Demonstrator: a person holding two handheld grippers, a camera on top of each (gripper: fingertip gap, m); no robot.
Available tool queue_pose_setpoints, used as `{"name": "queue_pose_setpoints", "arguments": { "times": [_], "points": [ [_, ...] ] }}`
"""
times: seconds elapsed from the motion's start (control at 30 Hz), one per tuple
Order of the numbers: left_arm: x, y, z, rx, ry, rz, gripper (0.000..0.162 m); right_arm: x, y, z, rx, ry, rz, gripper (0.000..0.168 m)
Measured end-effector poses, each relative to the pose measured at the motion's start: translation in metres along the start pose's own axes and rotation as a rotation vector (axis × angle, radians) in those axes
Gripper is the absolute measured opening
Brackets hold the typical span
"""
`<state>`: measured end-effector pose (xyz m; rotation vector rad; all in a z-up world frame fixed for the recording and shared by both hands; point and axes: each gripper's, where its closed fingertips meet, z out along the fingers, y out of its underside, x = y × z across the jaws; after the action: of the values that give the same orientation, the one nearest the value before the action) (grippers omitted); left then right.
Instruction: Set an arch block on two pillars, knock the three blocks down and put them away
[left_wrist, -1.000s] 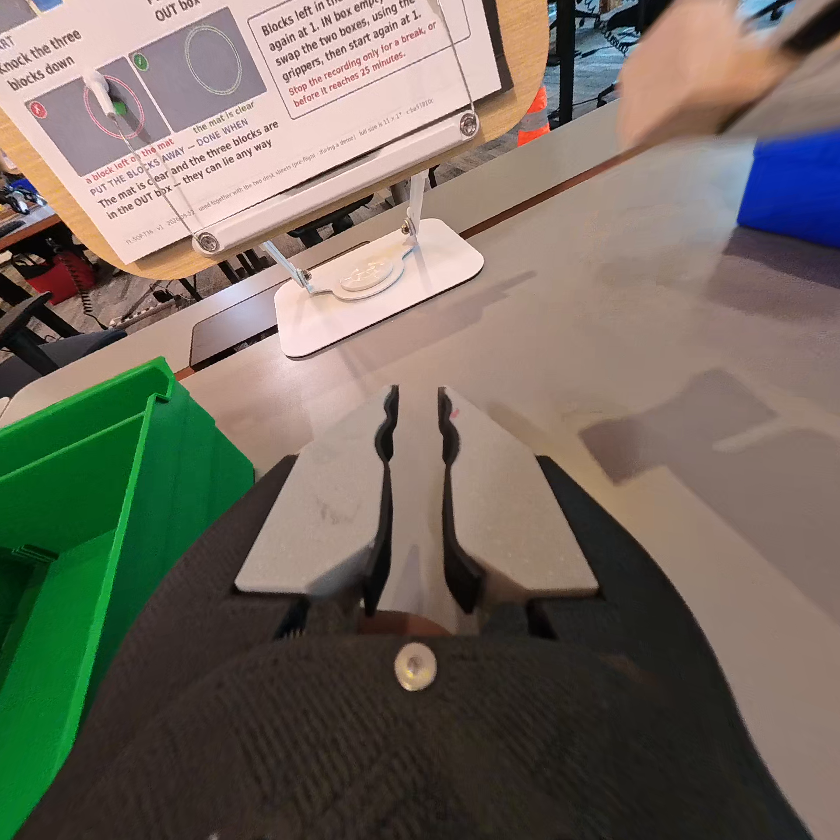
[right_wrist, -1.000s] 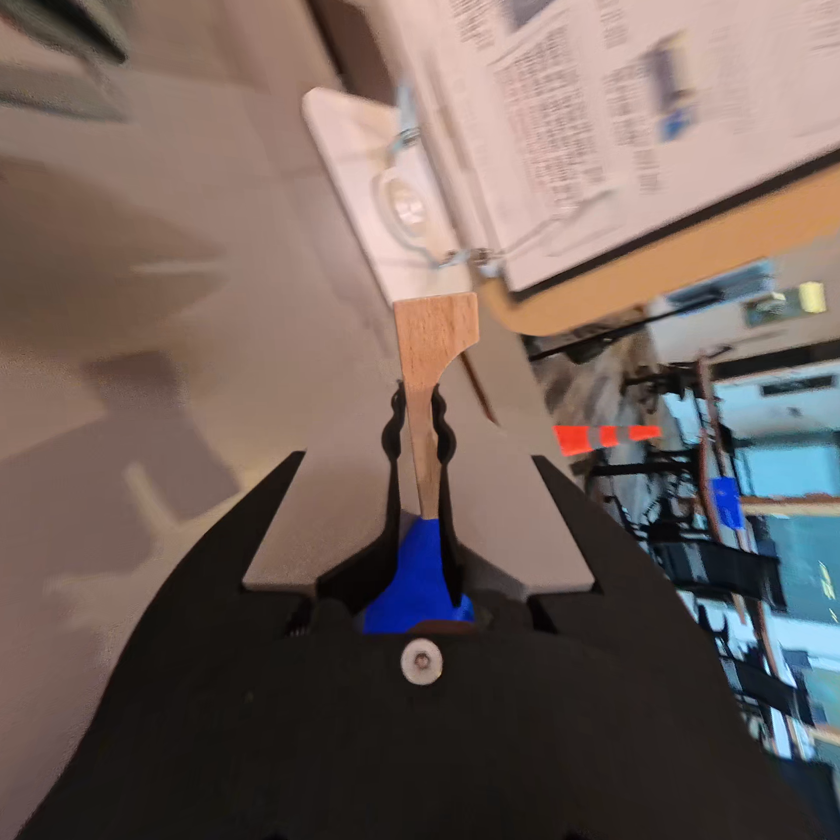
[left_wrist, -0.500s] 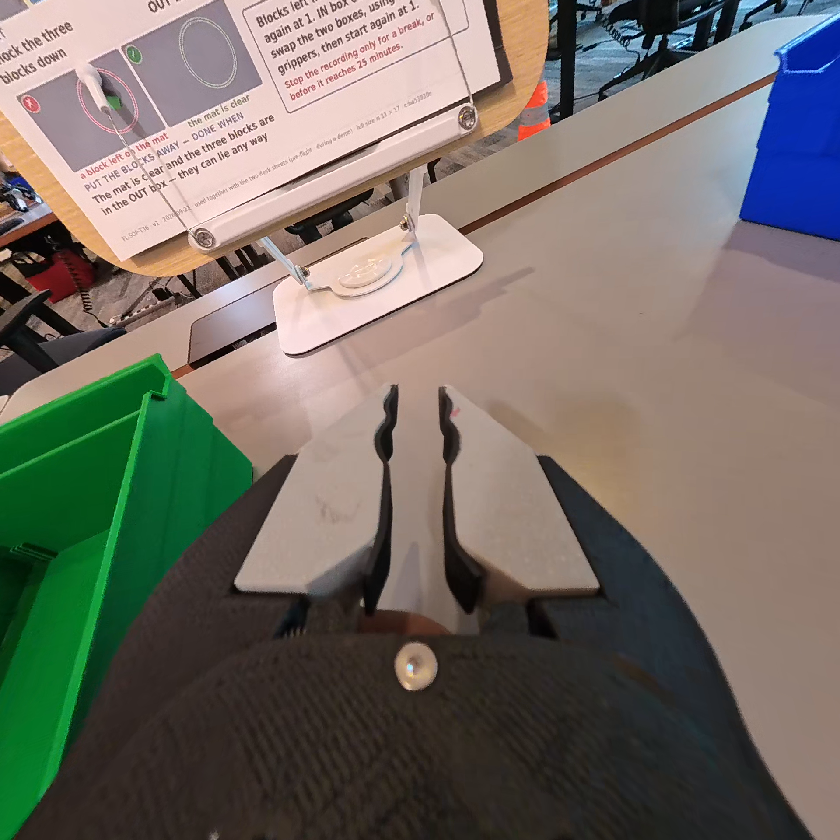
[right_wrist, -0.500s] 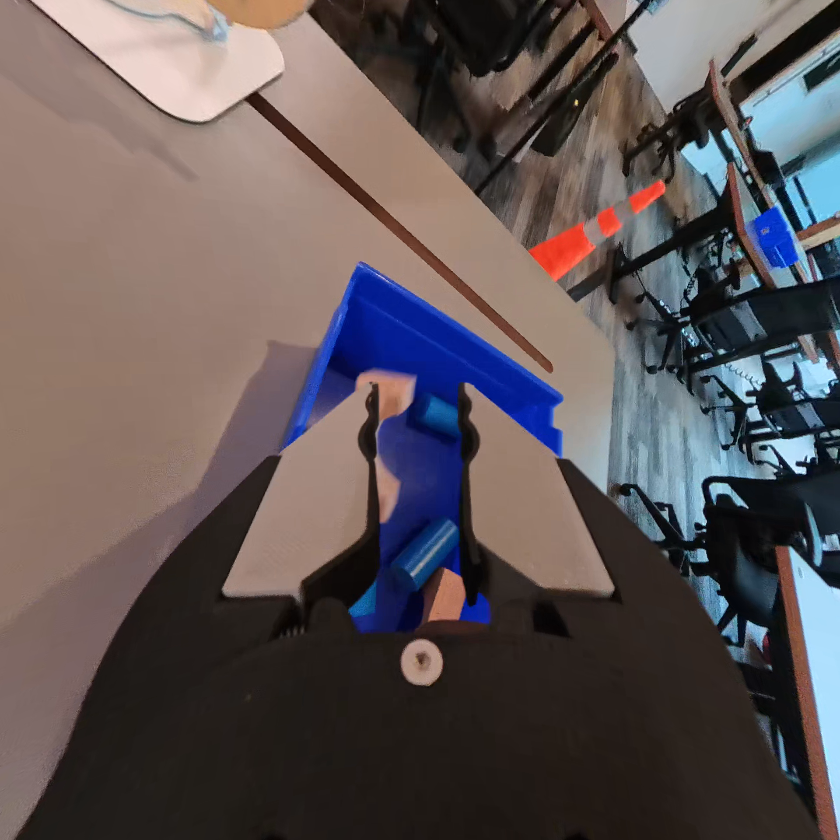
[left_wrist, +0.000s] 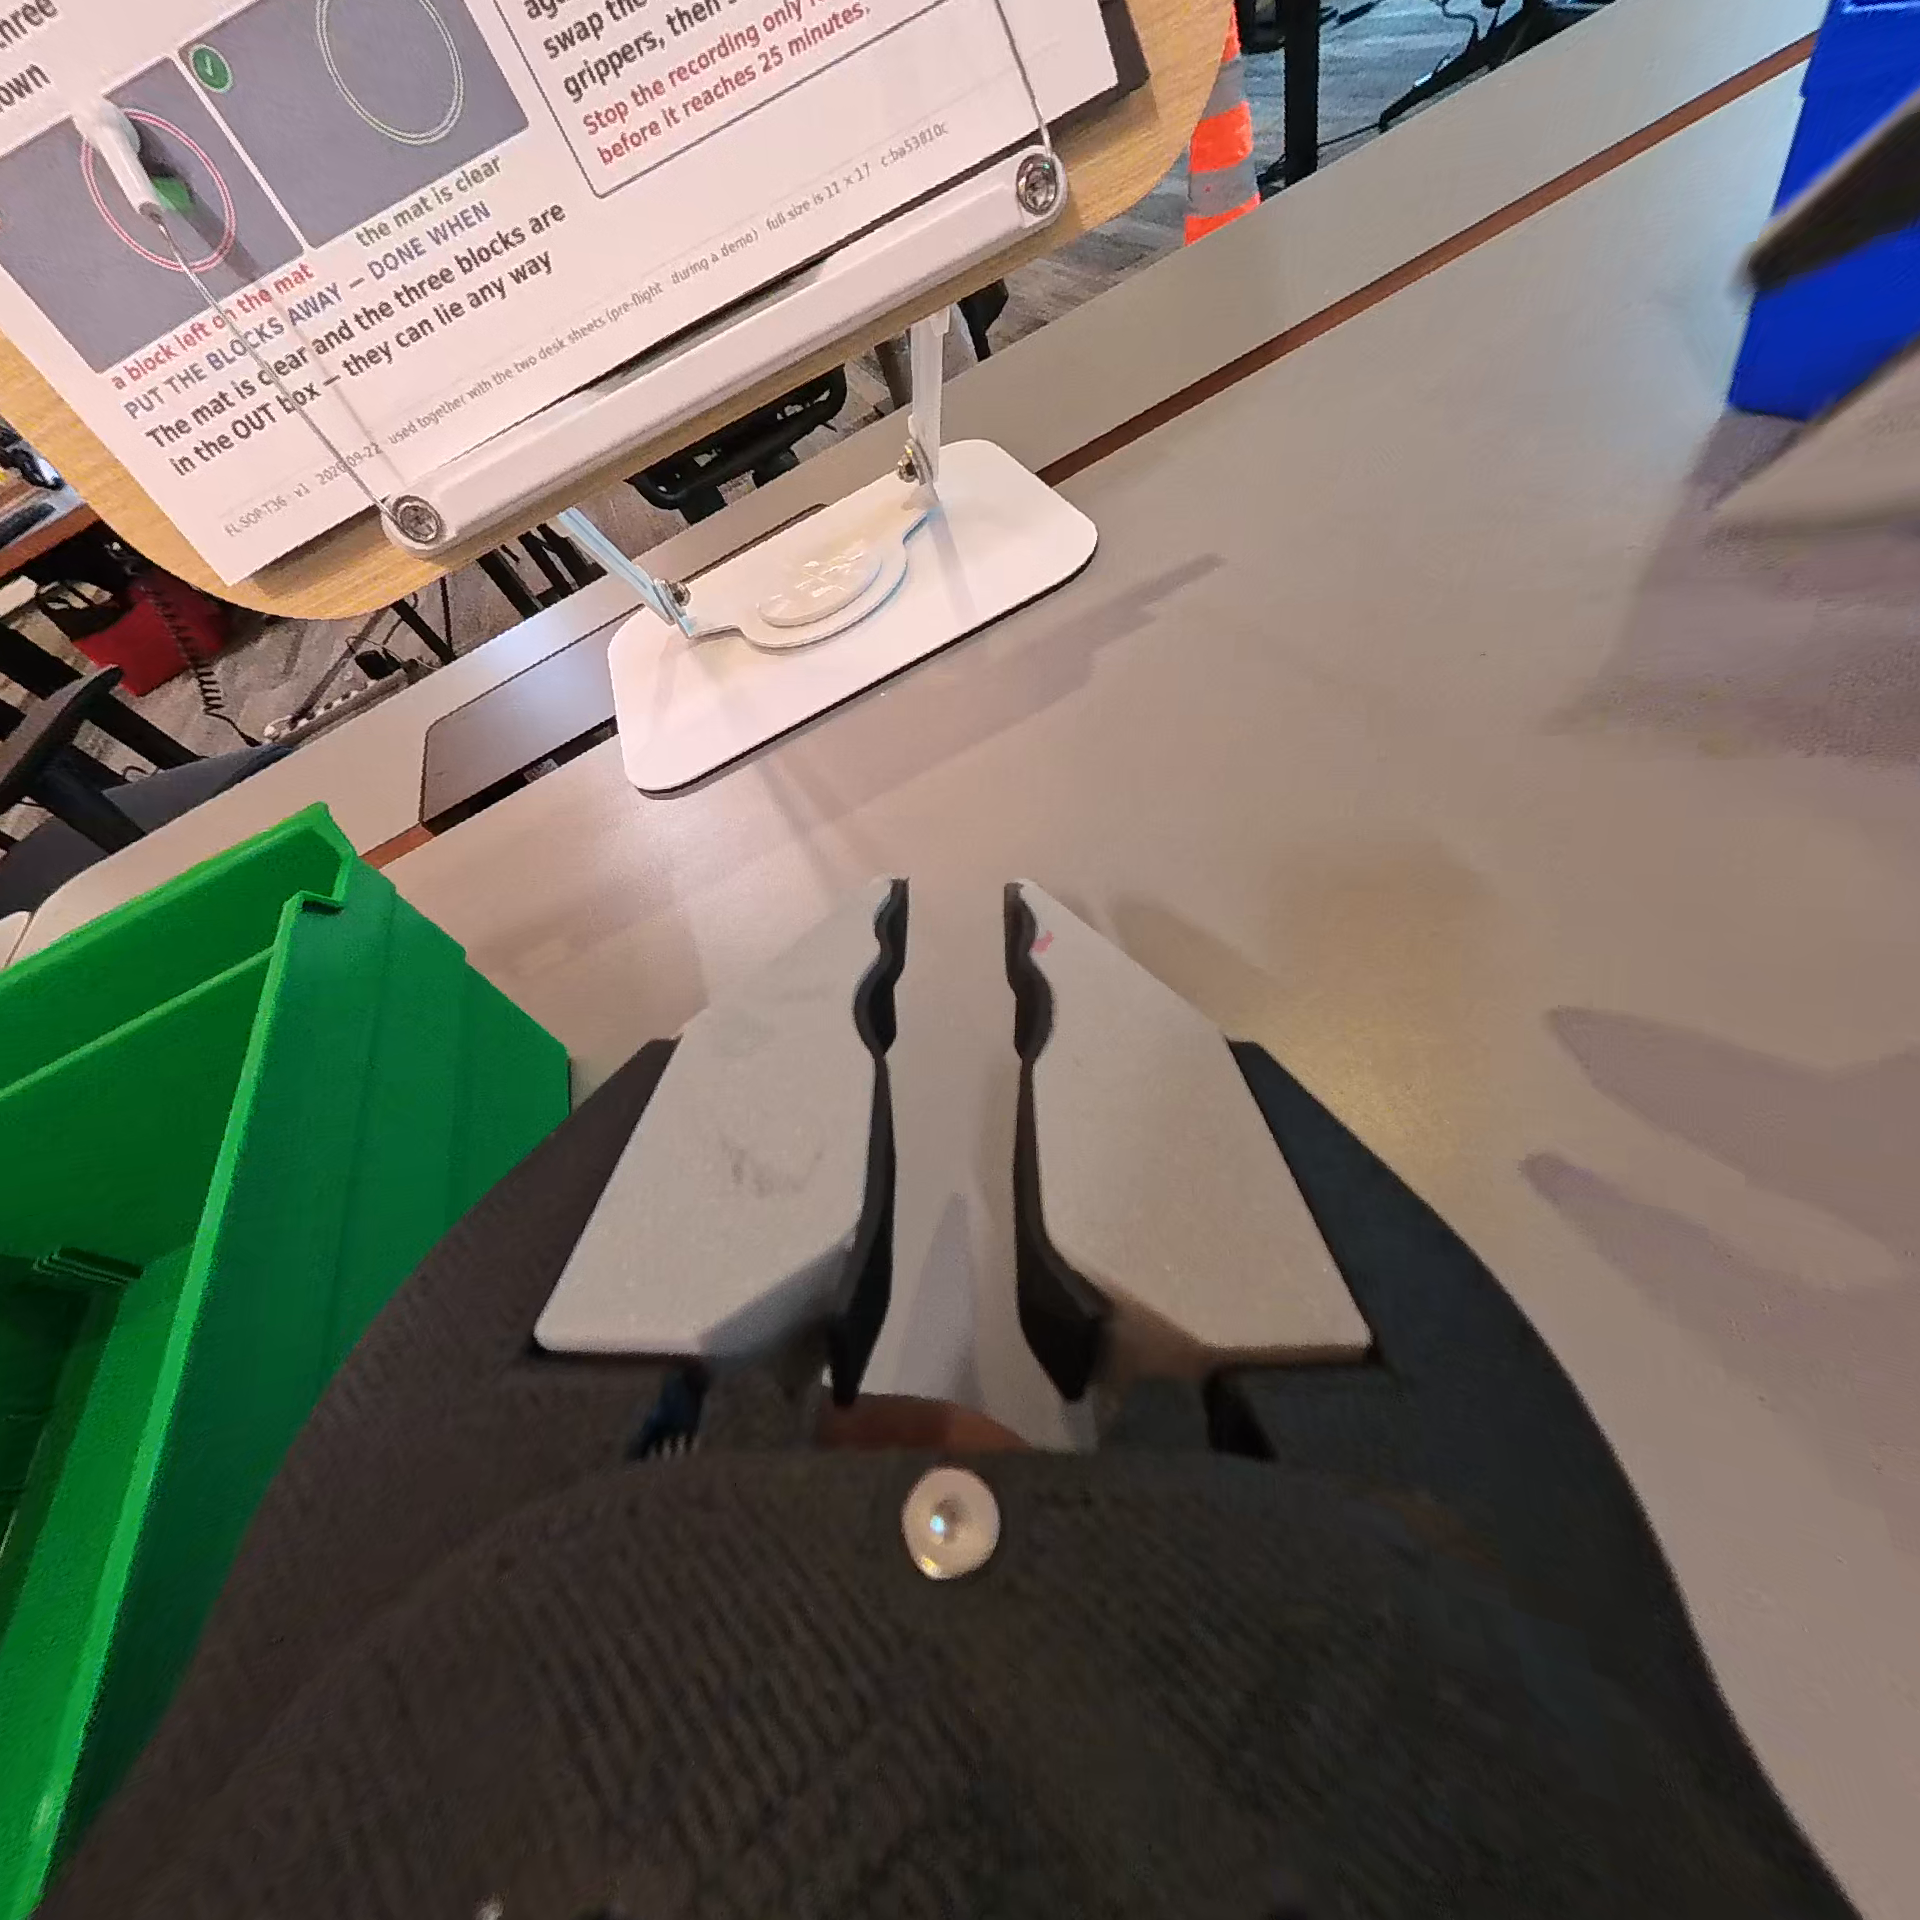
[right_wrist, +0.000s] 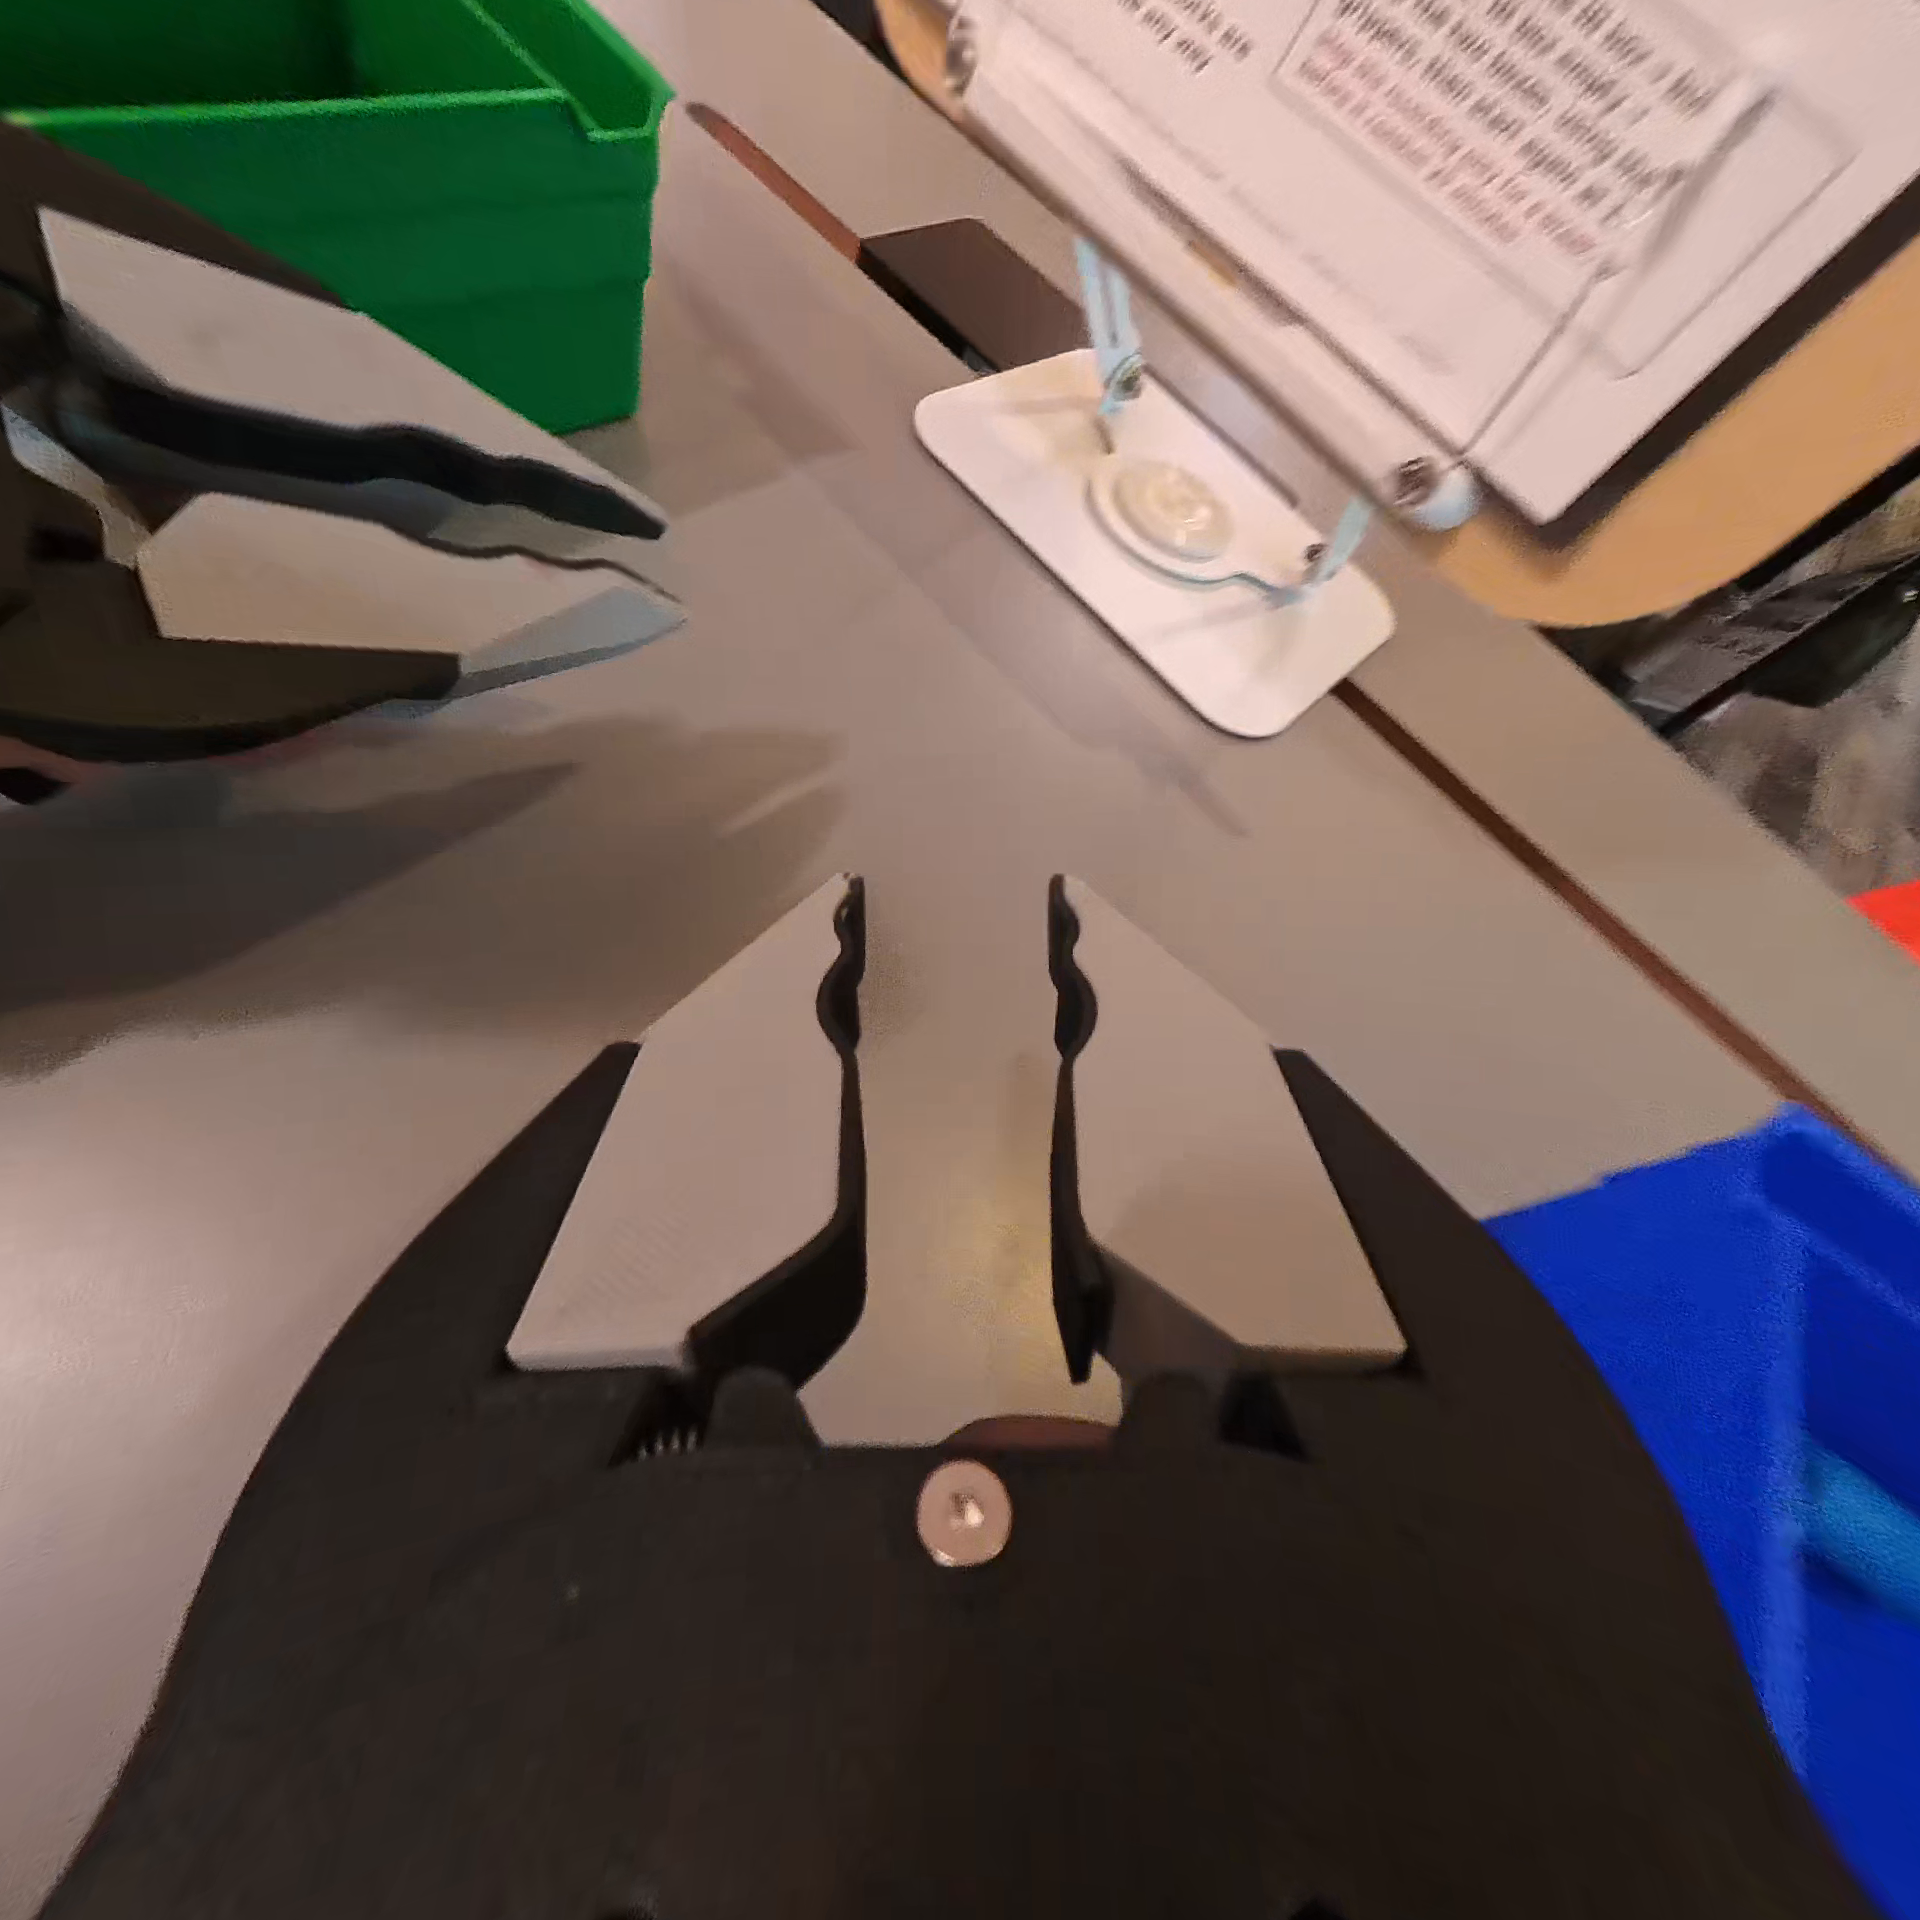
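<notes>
My left gripper (left_wrist: 954, 896) hovers over the grey table (left_wrist: 1351, 831) with its jaws slightly apart and nothing between them. It also shows at the left of the right wrist view (right_wrist: 655, 571). My right gripper (right_wrist: 954, 894) is open and empty above the table's middle. The blue bin (right_wrist: 1662, 1403) is at its lower right, with a blurred light-blue block (right_wrist: 1860, 1527) inside; the bin also shows in the left wrist view (left_wrist: 1849, 260). No arch block or pillar is in view on the table.
A green bin (left_wrist: 208, 1091) stands at the table's left, also seen in the right wrist view (right_wrist: 416, 208). An instruction sheet on a white stand (left_wrist: 852, 613) sits at the far edge (right_wrist: 1153, 540). An orange cone (left_wrist: 1221, 135) stands on the floor beyond. The grippers' ends are close to 12 centimetres from one another. Measured from the fingertips, the blurred light-blue block (right_wrist: 1860, 1527) is 30 centimetres or so from the right gripper and 40 centimetres from the left.
My right gripper held the wooden arch block, opened over the blue bin and dropped it in. It has swung back over the table, empty. My left gripper hardly moved.
</notes>
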<state>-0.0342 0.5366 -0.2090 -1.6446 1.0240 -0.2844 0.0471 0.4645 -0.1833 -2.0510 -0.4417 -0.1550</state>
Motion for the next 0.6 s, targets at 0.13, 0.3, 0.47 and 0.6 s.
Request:
{"name": "queue_pose_setpoints", "arguments": {
  "times": [0.13, 0.3, 0.47, 0.6],
  "points": [
    [0.005, 0.001, 0.001, -0.005, 0.011, 0.016, 0.017, -0.019, 0.03, 0.029, 0.007, -0.002, 0.03, 0.031],
    [0.014, 0.0, 0.0, -0.001, 0.03, 0.039, 0.046, -0.014, 0.041, 0.03, 0.016, 0.03, 0.026, 0.034],
    [0.018, -0.003, -0.004, 0.027, 0.025, 0.042, 0.053, -0.021, 0.048, 0.031, 0.017, 0.004, 0.065, 0.038],
    [0.04, 0.0, -0.017, 0.062, 0.081, -0.002, 0.054, -0.024, 0.038, 0.014, 0.093, 0.062, -0.002, 0.043]
  ]
}}
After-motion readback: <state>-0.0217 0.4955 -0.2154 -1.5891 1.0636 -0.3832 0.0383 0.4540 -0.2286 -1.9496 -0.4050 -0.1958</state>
